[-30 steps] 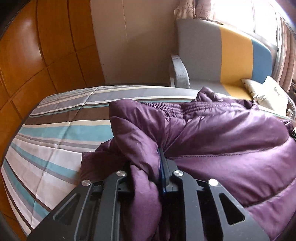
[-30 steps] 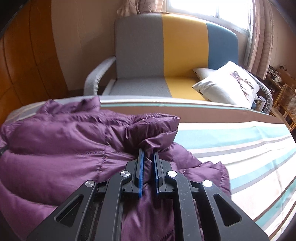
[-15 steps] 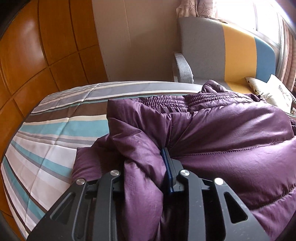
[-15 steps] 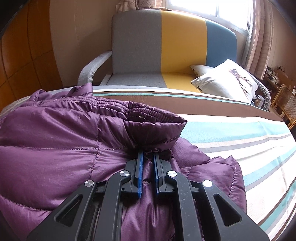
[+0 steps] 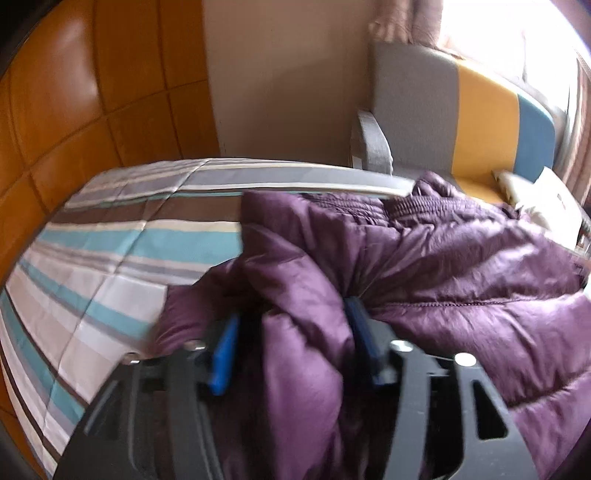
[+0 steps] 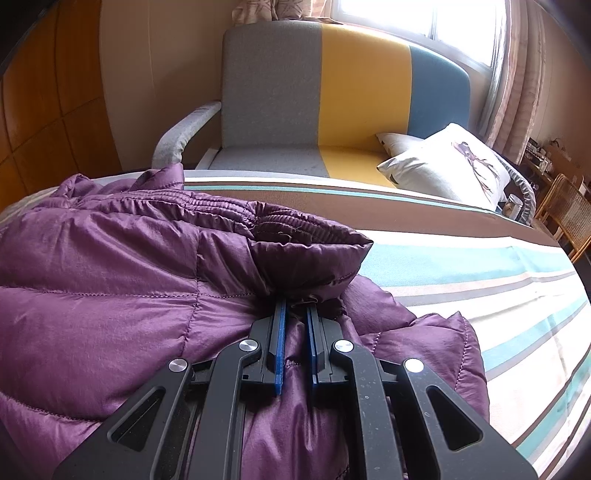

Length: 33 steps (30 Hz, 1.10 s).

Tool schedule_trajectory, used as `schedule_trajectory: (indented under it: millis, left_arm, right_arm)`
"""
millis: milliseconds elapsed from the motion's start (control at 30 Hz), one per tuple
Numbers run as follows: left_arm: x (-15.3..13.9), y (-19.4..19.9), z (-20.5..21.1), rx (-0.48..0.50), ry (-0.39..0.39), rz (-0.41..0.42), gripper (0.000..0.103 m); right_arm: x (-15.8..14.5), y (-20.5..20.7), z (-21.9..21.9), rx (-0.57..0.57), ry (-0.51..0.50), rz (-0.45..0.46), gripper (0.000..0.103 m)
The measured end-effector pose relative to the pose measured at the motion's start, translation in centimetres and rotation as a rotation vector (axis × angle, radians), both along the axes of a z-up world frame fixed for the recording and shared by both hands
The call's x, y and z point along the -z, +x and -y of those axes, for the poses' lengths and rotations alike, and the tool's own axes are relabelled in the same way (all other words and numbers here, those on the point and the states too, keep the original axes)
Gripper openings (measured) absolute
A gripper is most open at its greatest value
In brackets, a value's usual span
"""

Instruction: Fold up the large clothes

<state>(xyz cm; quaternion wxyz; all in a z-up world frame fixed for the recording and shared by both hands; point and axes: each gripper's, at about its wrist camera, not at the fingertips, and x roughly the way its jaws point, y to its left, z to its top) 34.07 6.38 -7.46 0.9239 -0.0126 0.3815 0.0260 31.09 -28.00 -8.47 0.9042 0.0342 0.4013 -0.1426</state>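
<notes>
We're over a bed (image 6: 461, 266) with a striped cover, bands of teal, white, grey and brown running across it. Behind it stands a sofa (image 6: 332, 92) in grey, yellow and blue panels, pushed close to the bed's far edge, with a white cushion (image 6: 443, 166) bearing a dark print lying at its right end. A bright window (image 6: 406, 14) with patterned curtains (image 6: 517, 81) sits above the sofa, orange-brown wood panelling (image 5: 74, 92) covers the wall on the left, and a wicker chair (image 6: 565, 218) peeks in at the far right.

Spread over the bed is the purple jacket (image 6: 110, 266), puffy and quilted, stitch lines across it, glossy fabric heavily rumpled. Its gathered, elasticated edge lies toward the sofa, folded over into a thick roll.

The right gripper (image 6: 295, 328) has its jaws nearly together, pinching a thin fold of the jacket just under that roll; the blue pads press on the fabric from both sides.

The left gripper (image 5: 291, 343), blurred in its view, has jaws that are opening. A fat bunch of jacket sits between them; the left blue pad (image 5: 223, 354) stands clear of the cloth, the right one lies against it. The jacket bulges up over this gripper and hides most of what lies beyond on that side.
</notes>
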Motion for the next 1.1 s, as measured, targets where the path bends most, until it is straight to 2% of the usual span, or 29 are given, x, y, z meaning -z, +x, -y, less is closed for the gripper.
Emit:
schedule_trajectory:
  millis: [100, 167, 233, 400, 500, 600, 700, 833, 1000, 1100]
  left_arm:
    - [-2.1, -2.3, -0.3, -0.004, -0.031, 0.077, 0.063]
    - [-3.9, -3.7, 0.8, 0.034, -0.022, 0.137, 0.064]
    - [-5.0, -4.2, 2.8, 0.089, 0.004, 0.162, 0.067]
    - [-4.0, -2.3, 7.8, 0.198, 0.077, 0.105, 0.067]
    - [-2.0, 0.2, 9.1, 0.198, 0.123, 0.03, 0.067]
    - [-0.6, 1.3, 8.8, 0.176, 0.072, 0.0, 0.07]
    - [0.5, 1.4, 8.6, 0.179, 0.055, 0.015, 0.071]
    - [0.9, 1.0, 9.1, 0.168, 0.085, 0.031, 0.071]
    - [1.0, 1.1, 9.2, 0.167, 0.08, 0.029, 0.071]
    - [0.8, 1.2, 9.2, 0.167, 0.081, 0.026, 0.072]
  right_arm:
    - [-0.1, -0.1, -0.2, 0.002, -0.005, 0.0, 0.01]
    - [-0.1, -0.1, -0.3, 0.003, -0.007, 0.0, 0.01]
    - [-0.1, -0.1, -0.4, 0.004, -0.007, 0.001, 0.01]
    - [-0.1, -0.2, -0.4, 0.004, -0.004, 0.002, 0.01]
    - [-0.1, -0.2, -0.4, 0.004, -0.004, 0.001, 0.01]
    - [-0.1, -0.1, -0.2, 0.006, 0.003, 0.003, 0.01]
    - [-0.1, -0.2, -0.1, 0.005, 0.015, 0.008, 0.01]
    - [-0.1, -0.3, 0.1, 0.005, 0.015, 0.008, 0.01]
    - [-0.2, -0.2, 0.3, 0.003, 0.014, 0.008, 0.01]
    - [-0.4, -0.2, 1.3, -0.008, 0.071, 0.003, 0.01]
